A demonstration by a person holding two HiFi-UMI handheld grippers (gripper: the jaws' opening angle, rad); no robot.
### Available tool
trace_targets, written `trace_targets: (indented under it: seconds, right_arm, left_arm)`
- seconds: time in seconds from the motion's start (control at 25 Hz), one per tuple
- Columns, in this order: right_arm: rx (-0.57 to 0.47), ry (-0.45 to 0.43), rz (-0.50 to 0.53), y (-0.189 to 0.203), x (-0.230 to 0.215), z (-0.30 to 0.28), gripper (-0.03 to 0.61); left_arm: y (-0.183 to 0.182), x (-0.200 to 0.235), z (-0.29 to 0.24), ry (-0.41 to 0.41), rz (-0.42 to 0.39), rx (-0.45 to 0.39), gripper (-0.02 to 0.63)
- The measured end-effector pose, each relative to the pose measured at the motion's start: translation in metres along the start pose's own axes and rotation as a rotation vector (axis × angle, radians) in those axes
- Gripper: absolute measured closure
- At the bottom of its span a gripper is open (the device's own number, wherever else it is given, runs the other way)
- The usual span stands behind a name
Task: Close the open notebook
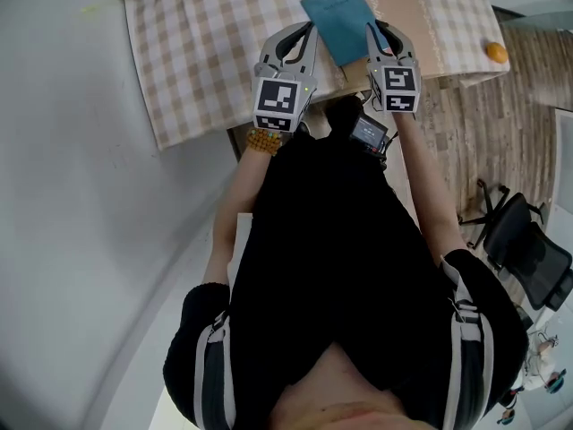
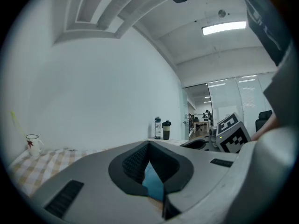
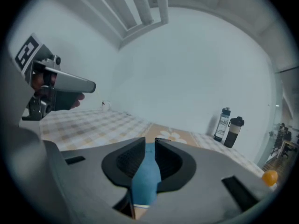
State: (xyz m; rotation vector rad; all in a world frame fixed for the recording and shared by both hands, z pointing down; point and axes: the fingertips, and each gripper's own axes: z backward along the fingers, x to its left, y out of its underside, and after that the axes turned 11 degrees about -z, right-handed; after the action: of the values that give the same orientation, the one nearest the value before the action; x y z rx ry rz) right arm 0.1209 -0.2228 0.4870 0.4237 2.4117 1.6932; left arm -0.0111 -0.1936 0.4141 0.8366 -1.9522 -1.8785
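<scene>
A blue notebook with its cover closed hangs above the checked tablecloth, between my two grippers. My left gripper is shut at the notebook's left edge. In the left gripper view the jaws meet, with a wedge of blue cover under them. My right gripper clamps the notebook's right edge. In the right gripper view the blue notebook fills the gap between the pads of the gripper.
An orange lies at the table's right end. Two bottles stand by the wall, and a white mug sits at the far left. An office chair stands on the floor to the right.
</scene>
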Motion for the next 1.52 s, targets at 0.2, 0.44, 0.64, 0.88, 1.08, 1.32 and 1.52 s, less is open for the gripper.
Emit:
trace_targets:
  seconds: [0.2, 0.44, 0.64, 0.88, 1.08, 1.32, 1.52]
  right_arm:
    - [-0.123, -0.022, -0.015, -0.051, 0.015, 0.012, 0.509]
    - [-0.259, -0.037, -0.024, -0.105, 0.031, 0.033, 0.532]
    - [-0.347, -0.036, -0.003, -0.135, 0.044, 0.053, 0.572]
    - [-0.362, -0.079, -0.008, -0.137, 0.06, 0.062, 0.572]
    - [-0.363, -0.093, -0.004, -0.128, 0.069, 0.064, 0.572]
    - [-0.351, -0.108, 0.003, -0.117, 0.079, 0.065, 0.574]
    - [-0.34, -0.125, 0.008, -0.103, 0.09, 0.065, 0.574]
  left_arm:
    - [-0.022, 0.023, 0.007, -0.101, -0.013, -0.054, 0.601]
    - [-0.056, 0.04, 0.018, -0.187, -0.034, -0.139, 0.601]
    - [-0.079, 0.04, 0.025, -0.214, -0.034, -0.191, 0.601]
    - [-0.086, 0.034, 0.029, -0.24, -0.04, -0.206, 0.602]
    - [-0.079, 0.025, 0.032, -0.24, -0.048, -0.199, 0.603]
    - [-0.068, 0.02, 0.033, -0.238, -0.034, -0.176, 0.603]
    - [-0.055, 0.019, 0.037, -0.244, -0.029, -0.16, 0.602]
